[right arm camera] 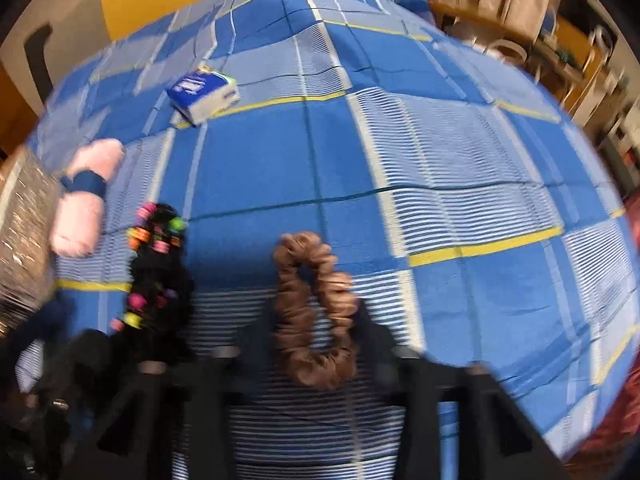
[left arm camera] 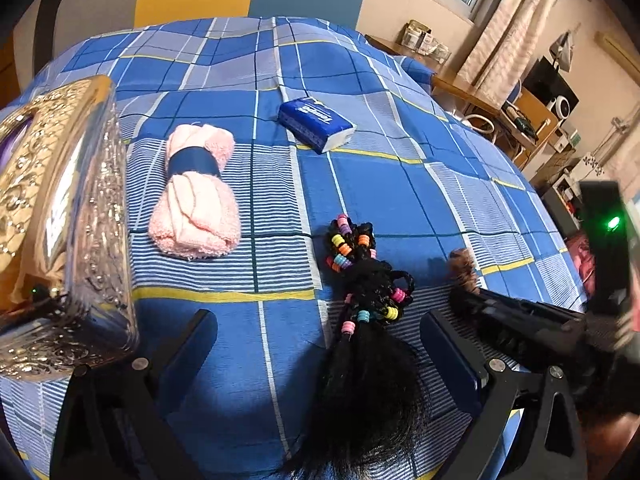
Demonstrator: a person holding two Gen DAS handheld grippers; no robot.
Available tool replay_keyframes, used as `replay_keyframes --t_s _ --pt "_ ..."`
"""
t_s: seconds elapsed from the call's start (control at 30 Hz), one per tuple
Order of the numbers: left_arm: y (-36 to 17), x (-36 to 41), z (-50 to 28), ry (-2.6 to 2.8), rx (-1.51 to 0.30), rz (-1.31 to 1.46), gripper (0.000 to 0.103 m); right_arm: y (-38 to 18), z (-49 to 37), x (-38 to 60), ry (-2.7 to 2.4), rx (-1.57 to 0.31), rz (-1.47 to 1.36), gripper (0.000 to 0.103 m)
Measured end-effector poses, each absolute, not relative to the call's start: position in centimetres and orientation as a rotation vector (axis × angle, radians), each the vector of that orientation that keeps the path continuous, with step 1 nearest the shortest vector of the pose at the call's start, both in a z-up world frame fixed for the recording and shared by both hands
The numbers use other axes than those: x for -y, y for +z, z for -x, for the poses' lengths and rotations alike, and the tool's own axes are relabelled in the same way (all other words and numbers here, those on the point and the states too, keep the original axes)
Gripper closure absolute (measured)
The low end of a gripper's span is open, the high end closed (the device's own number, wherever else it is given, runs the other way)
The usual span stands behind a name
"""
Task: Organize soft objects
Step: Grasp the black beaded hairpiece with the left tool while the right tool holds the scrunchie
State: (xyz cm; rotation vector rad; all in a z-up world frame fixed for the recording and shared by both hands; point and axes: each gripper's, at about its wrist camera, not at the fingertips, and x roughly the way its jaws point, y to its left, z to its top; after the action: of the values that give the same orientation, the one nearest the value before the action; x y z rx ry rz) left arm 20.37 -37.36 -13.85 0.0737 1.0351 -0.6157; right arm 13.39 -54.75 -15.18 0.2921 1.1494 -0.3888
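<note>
Both jaws matter here: my right gripper point(right arm camera: 316, 344) pinches the brown scrunchie point(right arm camera: 316, 312) on the bed point(right arm camera: 460, 160), left gripper point(left arm camera: 320, 336) wide around the beaded hairpiece point(left arm camera: 360, 280). Lift gently, keeping the pinch firm.

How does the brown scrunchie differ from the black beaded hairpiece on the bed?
The scrunchie is a plain brown fabric loop; the hairpiece is long black hair strung with colourful beads. The scrunchie sits between the right gripper's fingers; the hairpiece lies loose between the left gripper's open fingers. Both are soft hair accessories.
</note>
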Motion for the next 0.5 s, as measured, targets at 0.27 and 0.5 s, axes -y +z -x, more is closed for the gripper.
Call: replay_keyframes --t_s 0.27,0.5 --pt "-14.4 41.2 -20.8 -0.636 -1.027 -0.206 0.001 -13.8 -10.9 58.9 -0.433 -1.014 -0.563 0.084" --pt "-16.4 42.6 -21.2 -0.605 -1.084 -0.282 0.012 -13.9 -11.2 59.1 -0.427 -0.998 -0.601 0.083"
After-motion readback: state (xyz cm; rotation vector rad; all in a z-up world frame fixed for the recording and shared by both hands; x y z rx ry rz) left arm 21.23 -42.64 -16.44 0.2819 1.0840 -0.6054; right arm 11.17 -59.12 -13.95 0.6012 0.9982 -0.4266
